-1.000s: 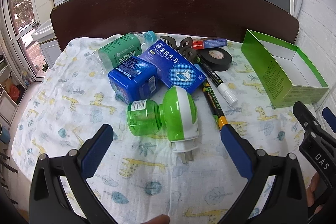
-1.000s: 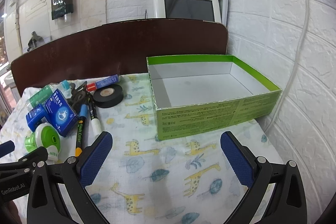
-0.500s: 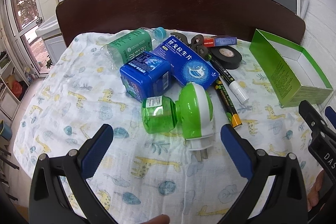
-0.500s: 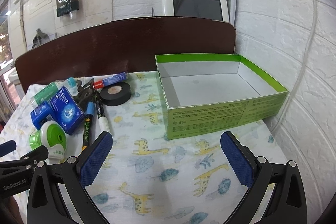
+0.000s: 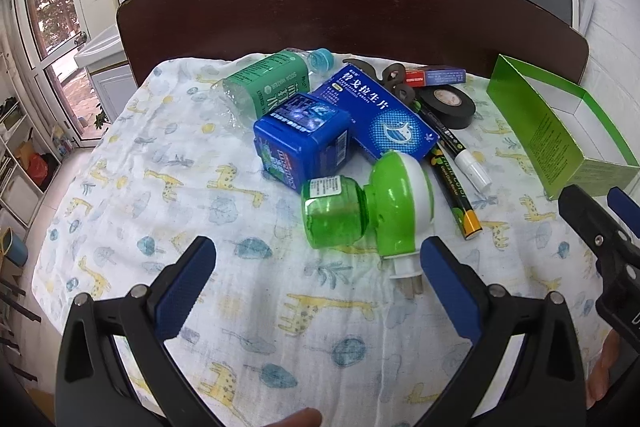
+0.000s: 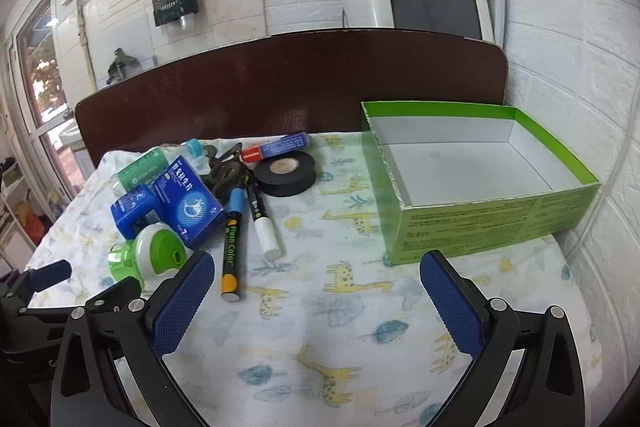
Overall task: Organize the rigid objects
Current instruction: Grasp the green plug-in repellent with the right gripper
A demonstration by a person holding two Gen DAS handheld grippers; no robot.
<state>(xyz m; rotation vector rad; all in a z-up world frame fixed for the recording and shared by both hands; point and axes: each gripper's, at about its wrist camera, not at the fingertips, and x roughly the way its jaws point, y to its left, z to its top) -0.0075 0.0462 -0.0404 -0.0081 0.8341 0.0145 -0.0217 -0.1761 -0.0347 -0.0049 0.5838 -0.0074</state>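
A pile of objects lies on the giraffe-print cloth: a green and white plug-in vaporizer point(image 5: 368, 211) point(image 6: 150, 257), a blue cube box point(image 5: 302, 143), a flat blue medicine box point(image 5: 380, 111) point(image 6: 188, 203), a green bottle point(image 5: 268, 87), two markers point(image 5: 452, 171) point(image 6: 256, 223), a black tape roll point(image 5: 448, 101) point(image 6: 286, 173) and a red-blue stick point(image 5: 434, 75). An empty green box point(image 6: 476, 179) point(image 5: 560, 131) stands at the right. My left gripper point(image 5: 316, 283) is open, just short of the vaporizer. My right gripper point(image 6: 316, 295) is open and empty over bare cloth.
A dark wooden headboard point(image 6: 288, 83) borders the far edge. A white brick wall point(image 6: 592, 67) runs close along the right side behind the green box. A white appliance point(image 6: 428, 3) stands behind the headboard. The cloth's left edge point(image 5: 72, 187) drops to the floor.
Both grippers have drifted left and slightly back, so the pile and the green box have shifted right in both views. Both grippers stay open. No object has moved.
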